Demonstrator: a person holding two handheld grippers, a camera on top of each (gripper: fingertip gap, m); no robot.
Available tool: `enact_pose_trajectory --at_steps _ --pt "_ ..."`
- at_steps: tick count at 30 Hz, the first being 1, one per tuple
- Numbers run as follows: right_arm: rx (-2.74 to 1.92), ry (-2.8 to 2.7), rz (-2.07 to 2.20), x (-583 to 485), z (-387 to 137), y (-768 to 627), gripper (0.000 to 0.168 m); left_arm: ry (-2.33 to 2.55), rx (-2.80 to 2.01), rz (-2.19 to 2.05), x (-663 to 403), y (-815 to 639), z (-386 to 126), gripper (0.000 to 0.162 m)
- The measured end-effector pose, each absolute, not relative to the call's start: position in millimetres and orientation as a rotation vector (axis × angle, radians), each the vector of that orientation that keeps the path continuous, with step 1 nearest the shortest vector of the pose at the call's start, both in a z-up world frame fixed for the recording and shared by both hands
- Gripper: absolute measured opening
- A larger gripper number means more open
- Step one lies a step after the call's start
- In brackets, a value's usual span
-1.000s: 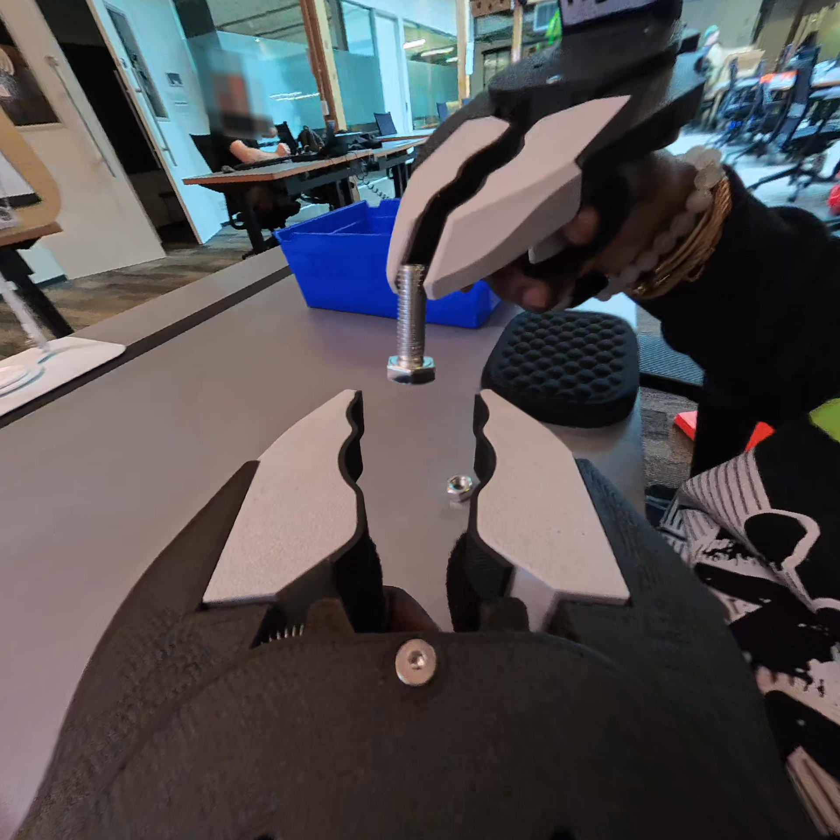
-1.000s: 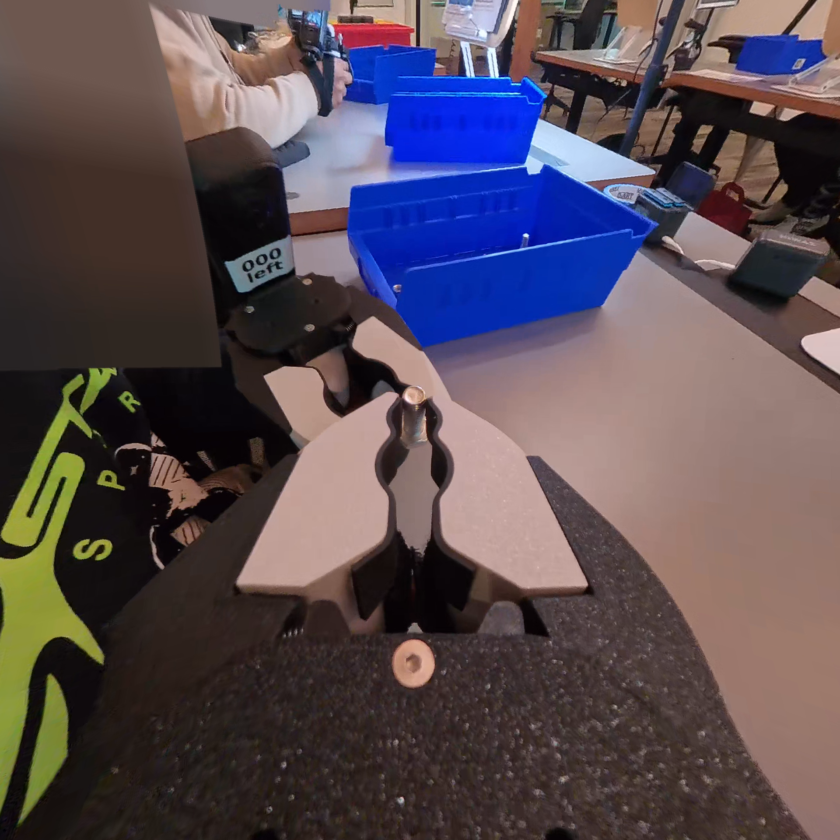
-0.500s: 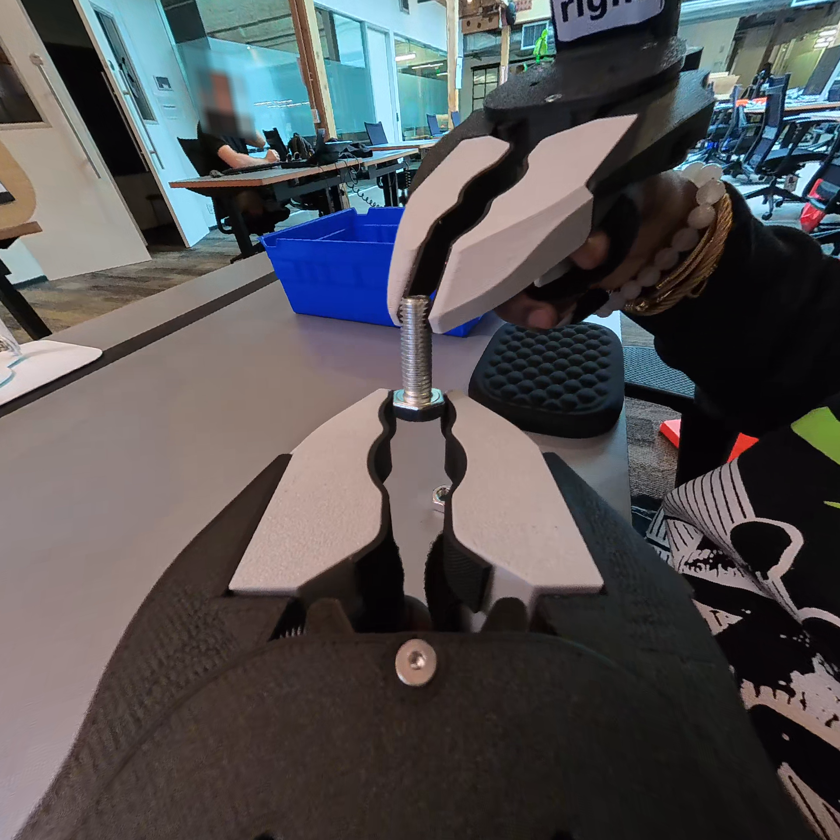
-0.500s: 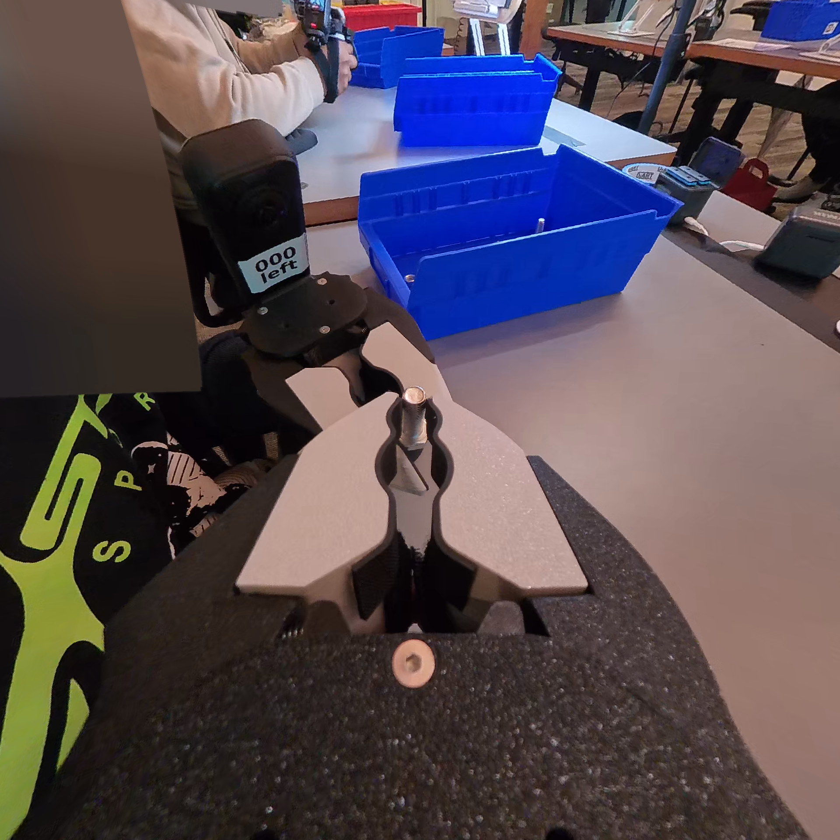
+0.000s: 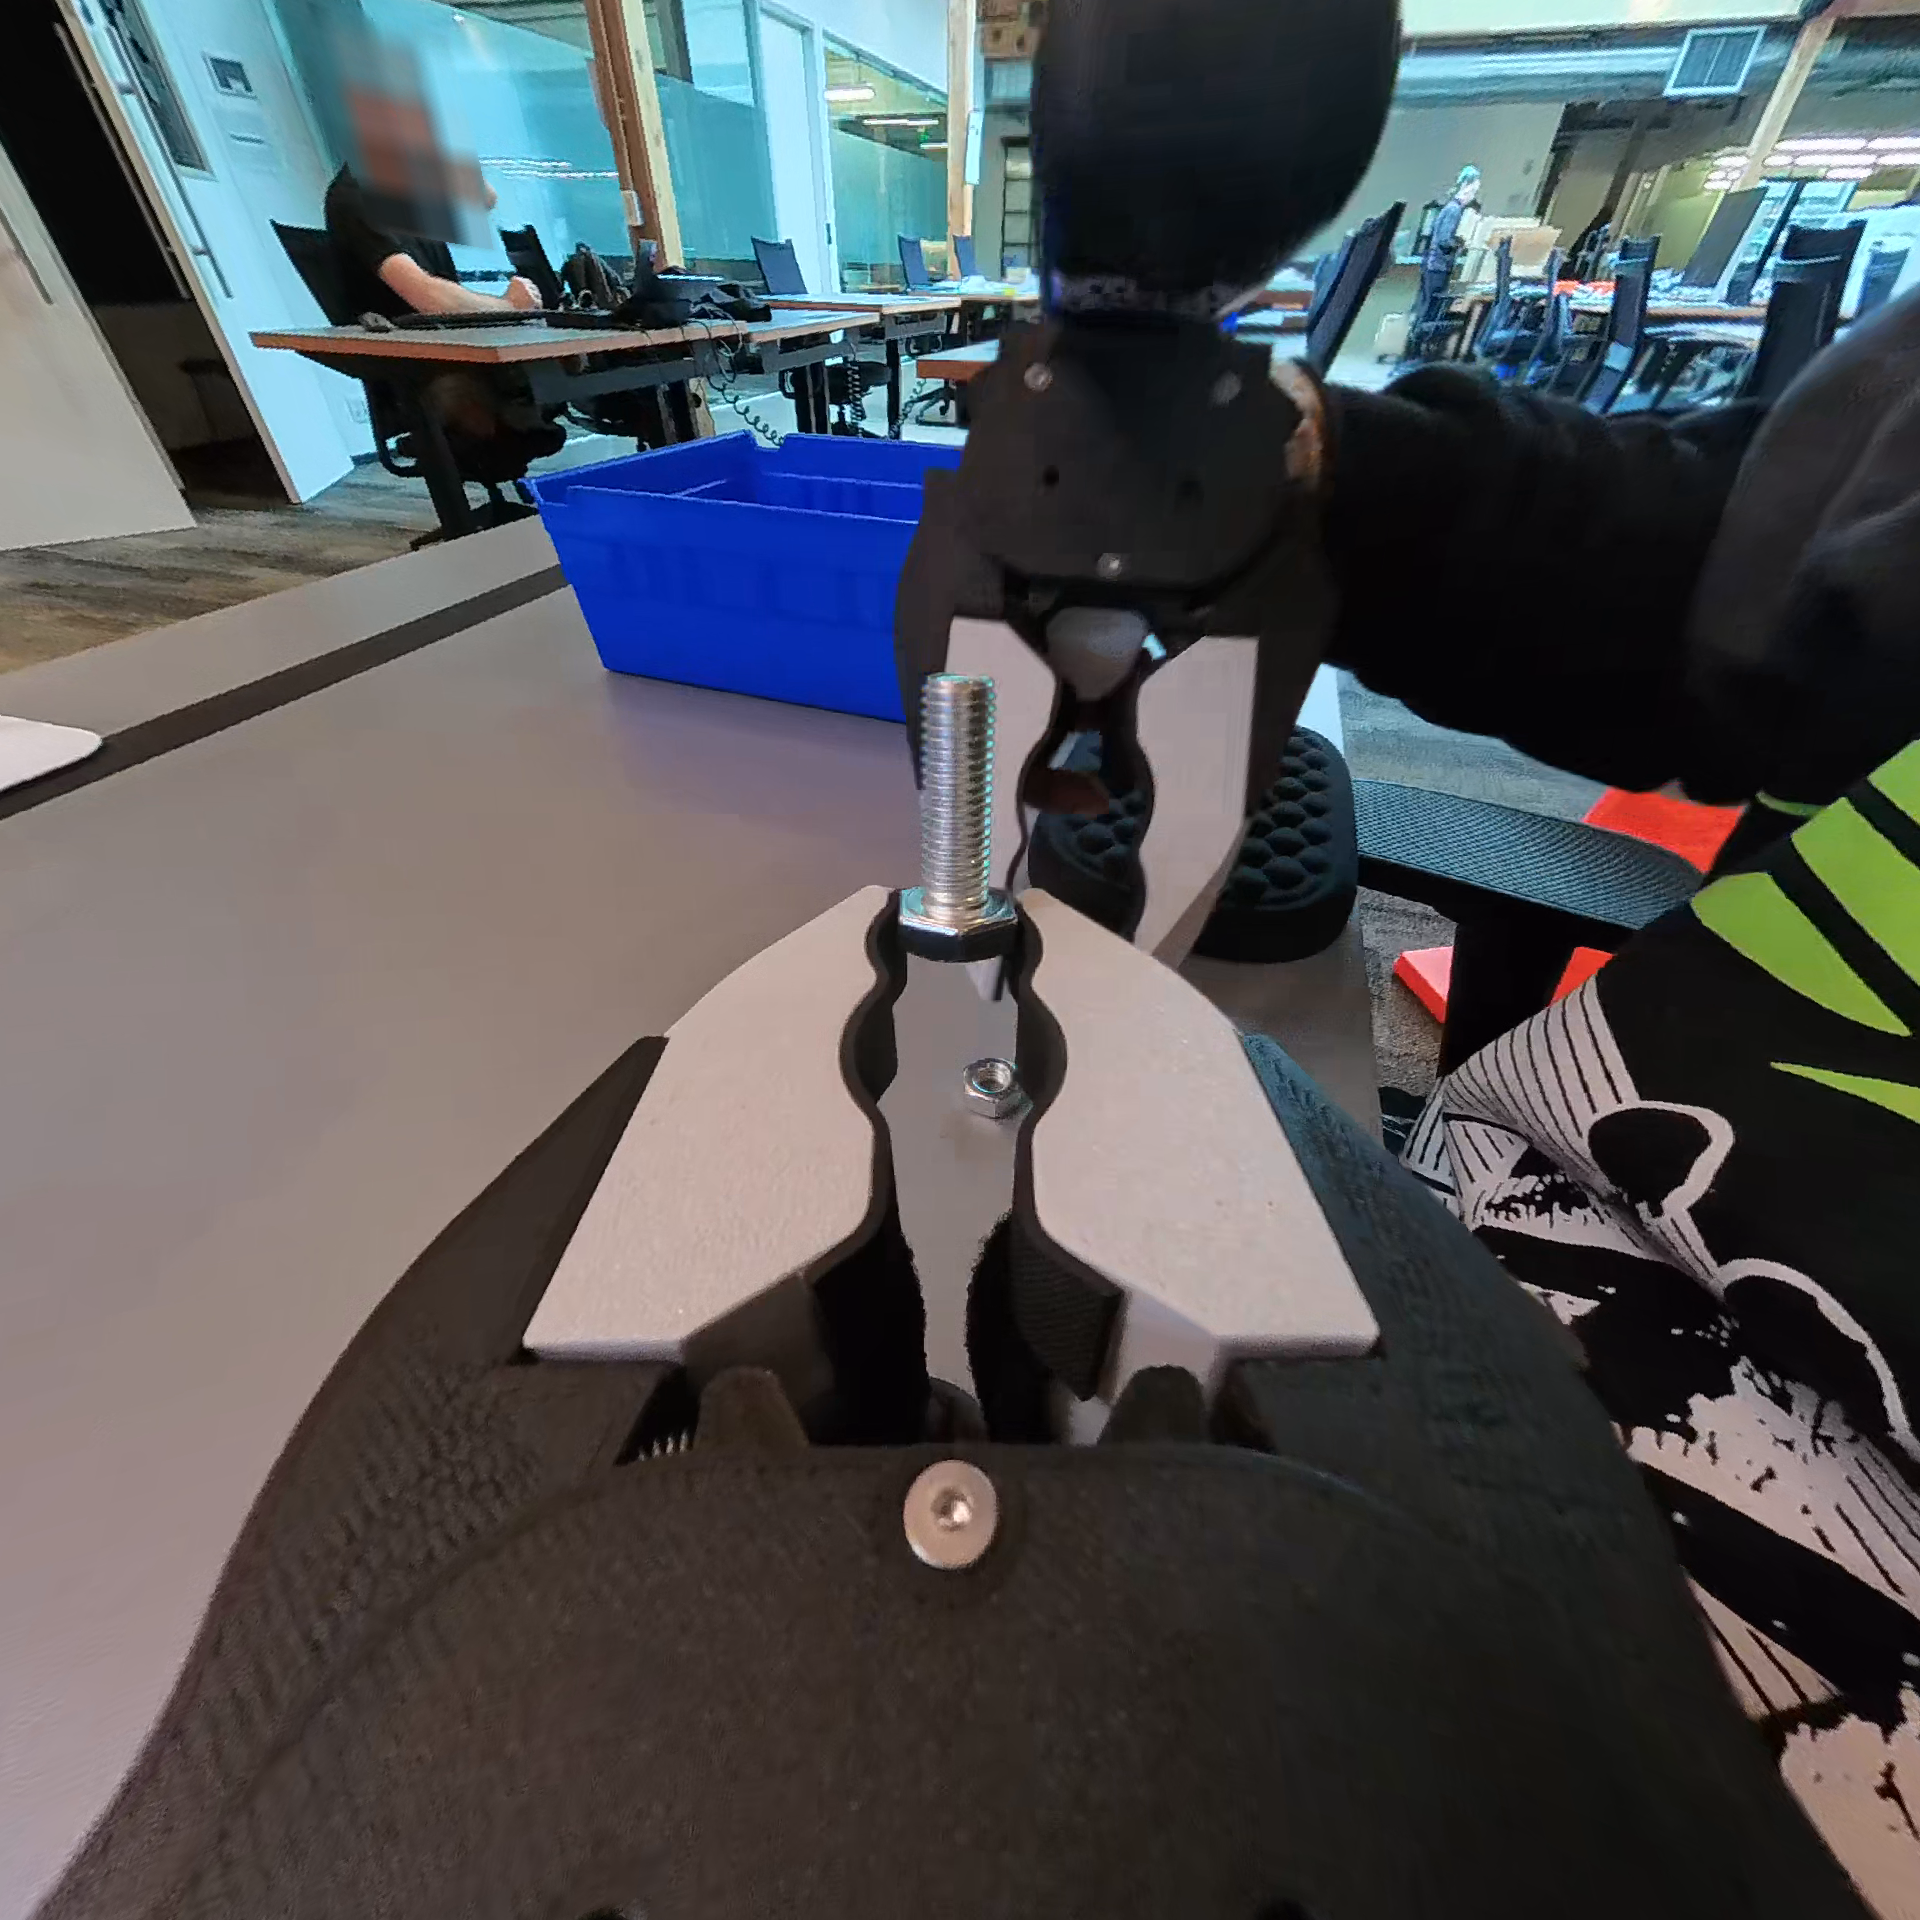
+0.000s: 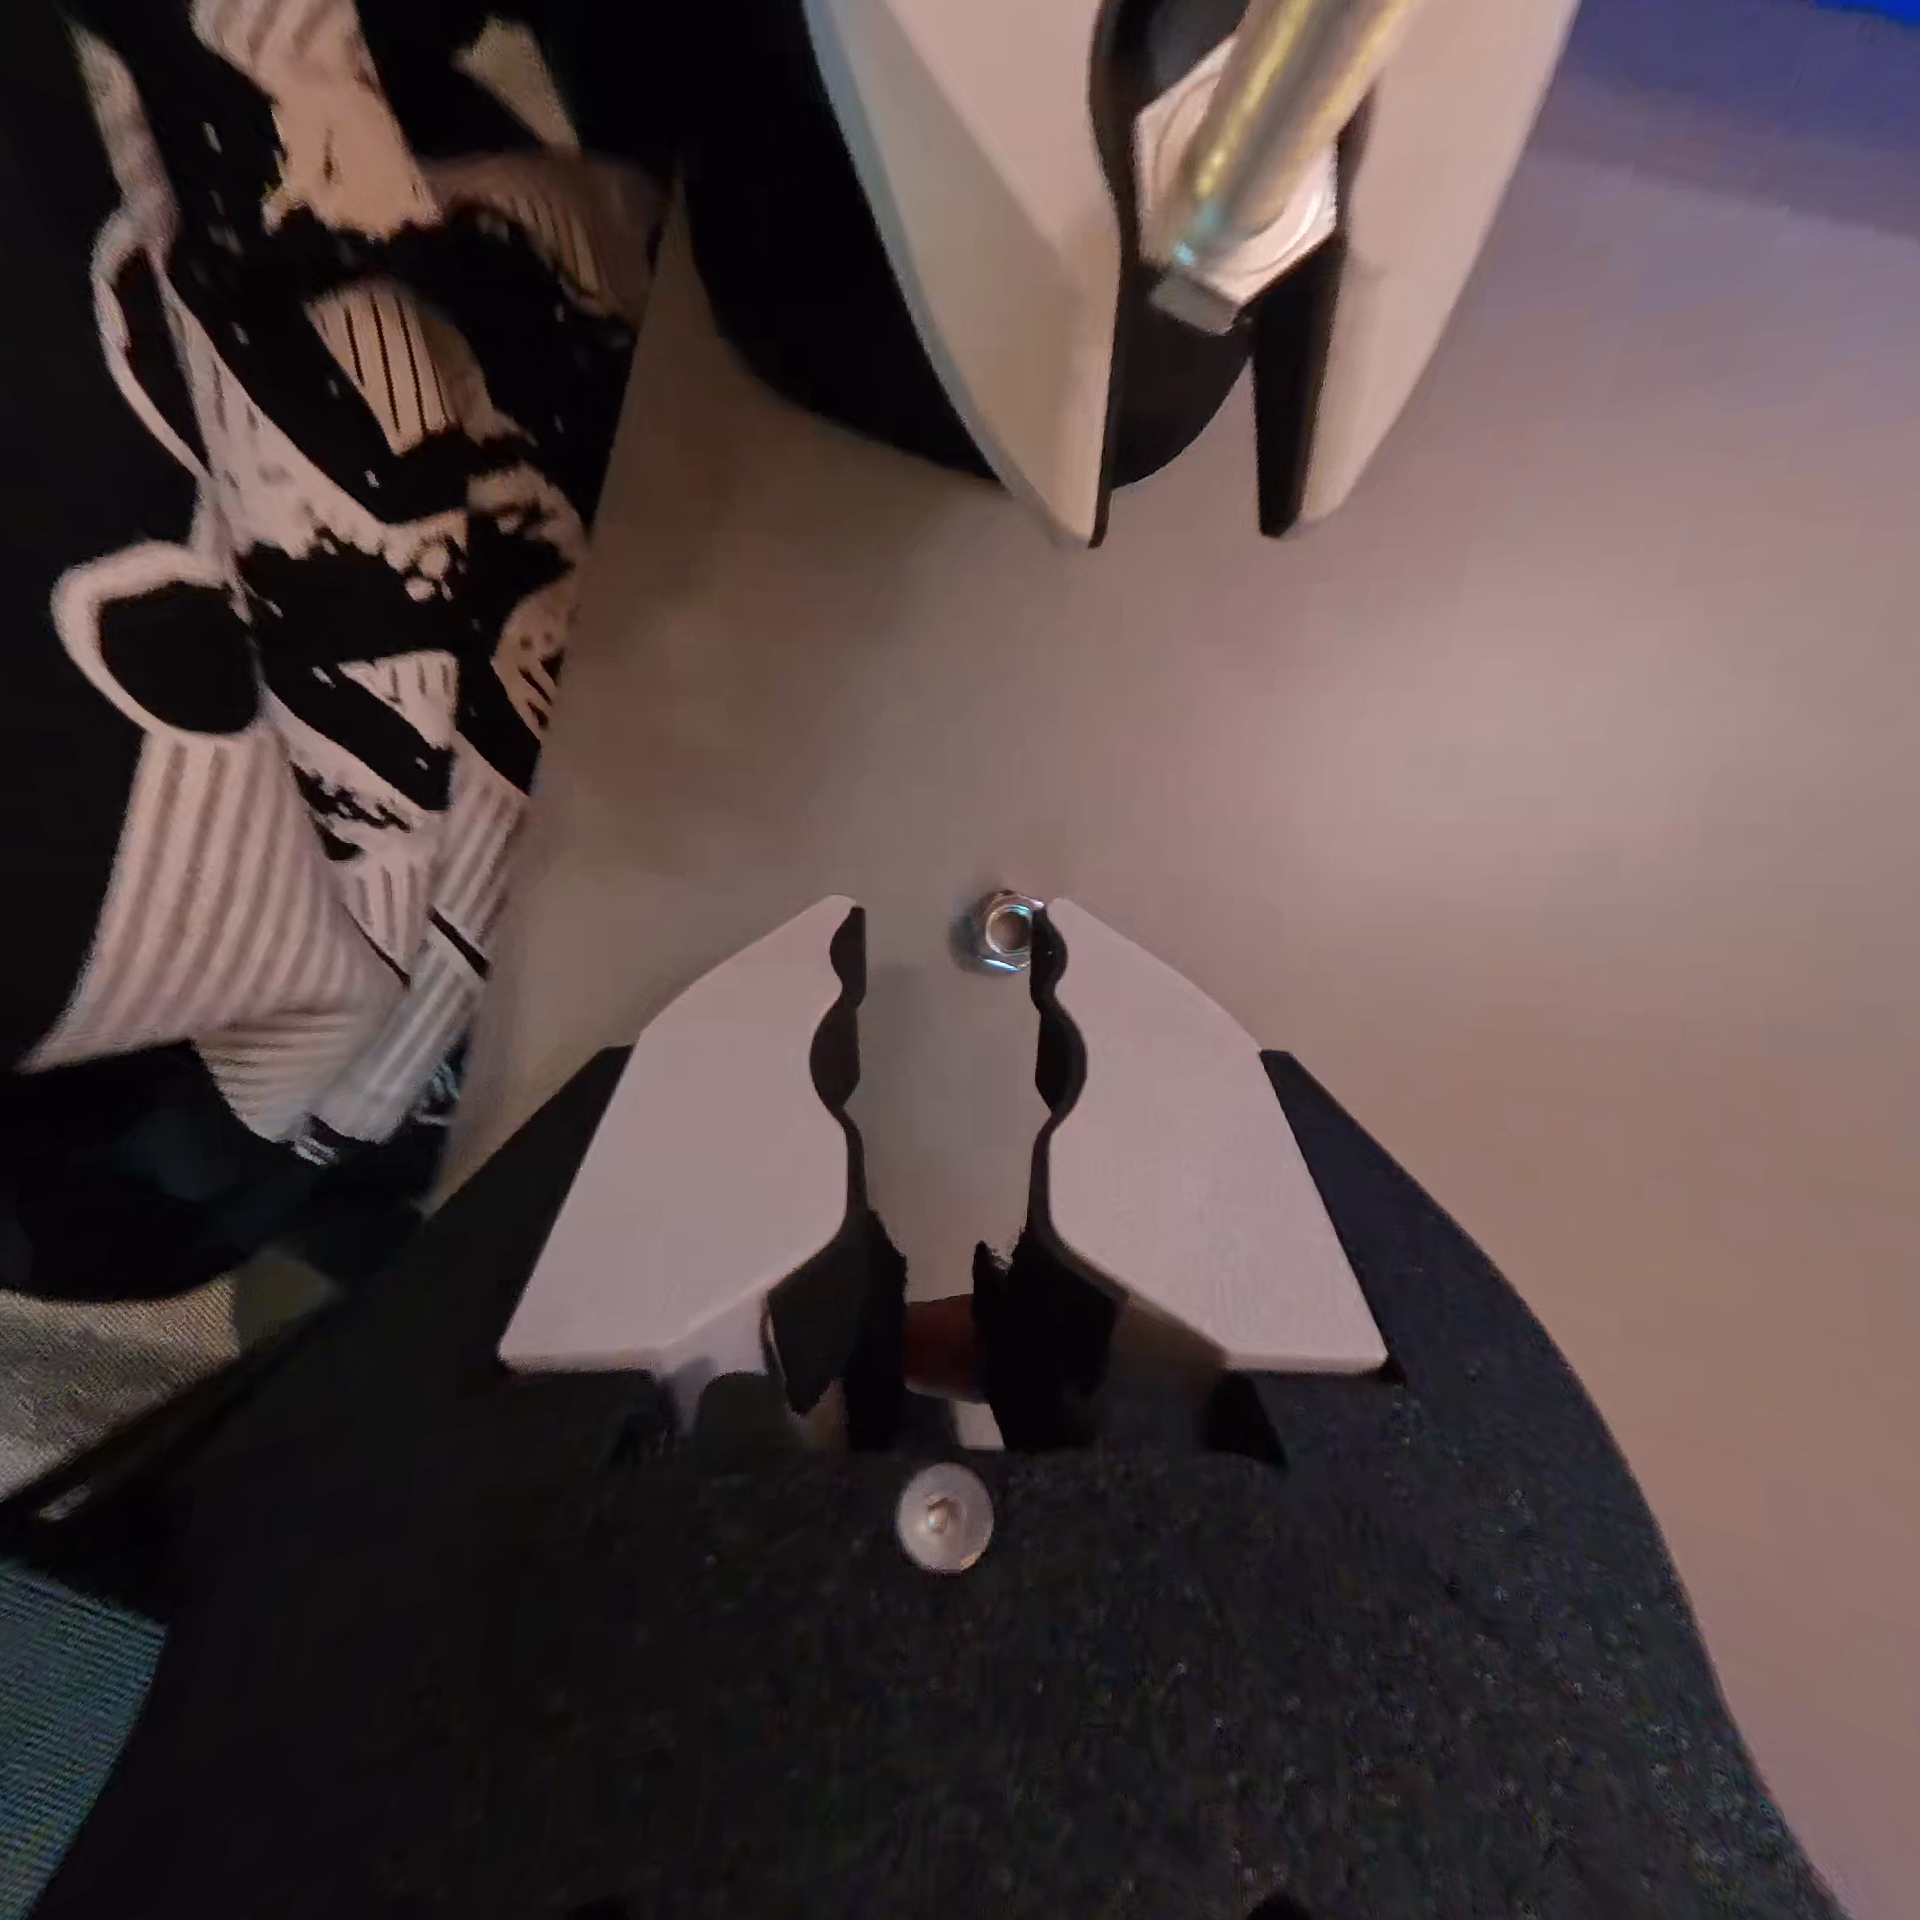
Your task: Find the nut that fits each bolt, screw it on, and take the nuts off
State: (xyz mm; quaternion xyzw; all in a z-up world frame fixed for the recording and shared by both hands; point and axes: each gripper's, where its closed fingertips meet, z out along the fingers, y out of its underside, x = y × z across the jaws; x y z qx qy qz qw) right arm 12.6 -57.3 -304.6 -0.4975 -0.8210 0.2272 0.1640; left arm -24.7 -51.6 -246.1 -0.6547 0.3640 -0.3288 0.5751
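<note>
In the left wrist view my left gripper point(image 5: 957, 920) is shut on the hex head of a silver bolt point(image 5: 956, 790), which stands upright with its thread end free. A small silver nut point(image 5: 992, 1088) lies on the grey table point(image 5: 416, 987) below the fingers. My right gripper point(image 5: 1086, 935) hangs behind the bolt, pointing down, open and empty. In the right wrist view the right gripper point(image 6: 945, 909) is open just above the table, and the nut point(image 6: 1000, 932) lies beside its right fingertip point(image 6: 1081, 935). The left gripper point(image 6: 1184, 520) with the bolt point(image 6: 1236, 187) shows at the top.
A blue bin point(image 5: 748, 582) stands on the far side of the table. A black honeycomb pad point(image 5: 1288, 831) lies at the table's right end. The person's patterned clothing point(image 6: 260, 623) is close on the near side. Office desks and chairs stand beyond. The left gripper's tips are roughly 7 centimetres from the right gripper's. My left tips are about 10 centimetres from the small silver nut point(image 5: 992, 1088), my right tips only 4 centimetres. It turns up in the right wrist view point(image 6: 1010, 917) as well.
My left gripper closed on the bolt's head. My right gripper let go of the thread end, opened, and swung down to point at the nut on the table.
</note>
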Motion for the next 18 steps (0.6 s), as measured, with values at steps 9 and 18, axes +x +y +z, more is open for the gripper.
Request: enact_pose_trajectory --at_steps 9,18 --pt "-1.300 -2.567 0.539 8 -337 -46 0.029 0.841 -1.521 -0.821 -26 -53 -245 0.018" --pt "-1.321 -2.555 0.545 7 -342 -45 0.021 0.838 -1.518 -0.832 -26 -54 -245 0.018"
